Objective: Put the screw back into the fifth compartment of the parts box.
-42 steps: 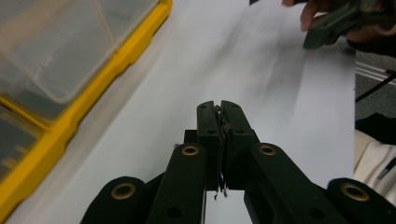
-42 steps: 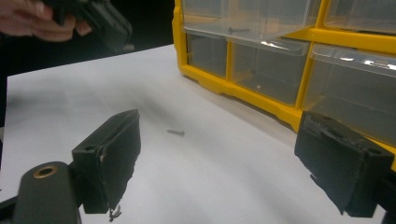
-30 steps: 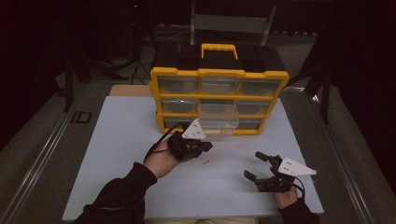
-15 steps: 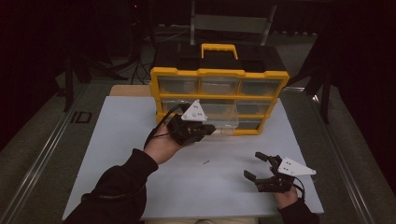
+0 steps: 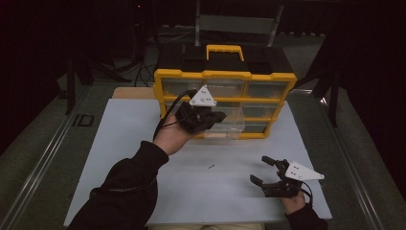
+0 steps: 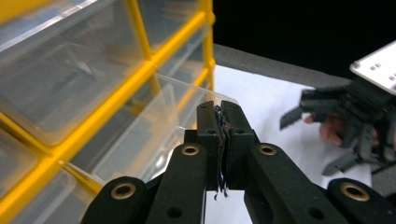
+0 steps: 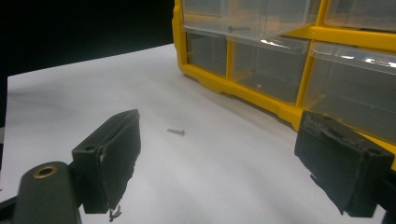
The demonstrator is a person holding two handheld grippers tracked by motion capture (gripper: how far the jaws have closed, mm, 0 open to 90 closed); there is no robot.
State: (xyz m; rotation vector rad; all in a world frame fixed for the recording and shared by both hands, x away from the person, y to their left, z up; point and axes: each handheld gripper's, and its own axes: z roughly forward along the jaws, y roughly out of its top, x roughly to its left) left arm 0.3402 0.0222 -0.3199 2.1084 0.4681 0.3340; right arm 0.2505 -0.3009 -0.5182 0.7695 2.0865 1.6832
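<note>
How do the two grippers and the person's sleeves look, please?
Both grippers, left and right, are black with two flat jaws, brass-coloured rivets and a grey three-cornered plate on top. A black cable trails from the left one. The sleeves are dark.

White table [image 5: 119, 143] bearing a yellow organizer [image 5: 225, 103] with clear drawers and a black top with yellow handle; left gripper [image 5: 213, 117] held at a pulled-out middle drawer [image 5: 230, 120]; small screw [image 5: 210, 166] on the bare surface; right gripper [image 5: 265, 170] resting near the front right, jaws apart.
</note>
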